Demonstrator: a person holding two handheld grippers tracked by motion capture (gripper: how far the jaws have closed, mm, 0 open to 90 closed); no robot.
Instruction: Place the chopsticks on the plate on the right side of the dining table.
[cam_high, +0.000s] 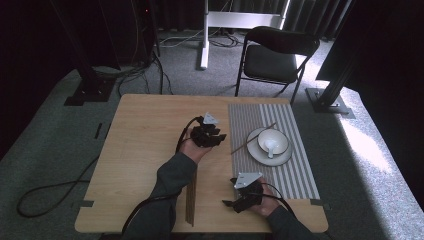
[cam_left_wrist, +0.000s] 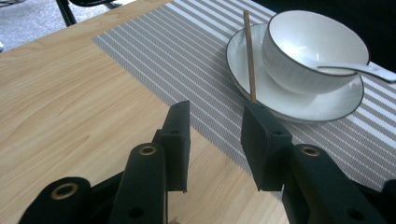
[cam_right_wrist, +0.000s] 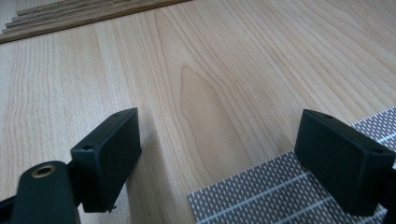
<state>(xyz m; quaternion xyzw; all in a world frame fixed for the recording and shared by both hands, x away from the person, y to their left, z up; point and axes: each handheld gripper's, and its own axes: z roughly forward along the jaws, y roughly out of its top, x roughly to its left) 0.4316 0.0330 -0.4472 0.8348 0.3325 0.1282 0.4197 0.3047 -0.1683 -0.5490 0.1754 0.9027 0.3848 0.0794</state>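
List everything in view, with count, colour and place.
Table: one, light wood, centre.
Mat: one, grey striped, table's right side.
Plate: one, white, on mat.
Bowl: one, white, on plate.
Spoon: one, white, in bowl.
Chopstick: one, brown, leaning on plate.
Sticks: a bundle, brown, table's near edge.
Chair: one, black, beyond table.
Left gripper: black, open, near chopstick.
Right gripper: black, open, at mat's corner.

1 tabletop (cam_high: 140, 150), 1 striped placemat (cam_high: 295, 175), 1 plate (cam_high: 255, 150), 1 bowl (cam_high: 277, 137), 1 spoon (cam_high: 270, 146), 1 chopstick (cam_high: 252, 137) leaned on the plate, several more sticks (cam_high: 190, 200) bundled, uncounted, 1 chair (cam_high: 272, 55), 2 claws, left (cam_high: 218, 136) and right (cam_high: 229, 203).
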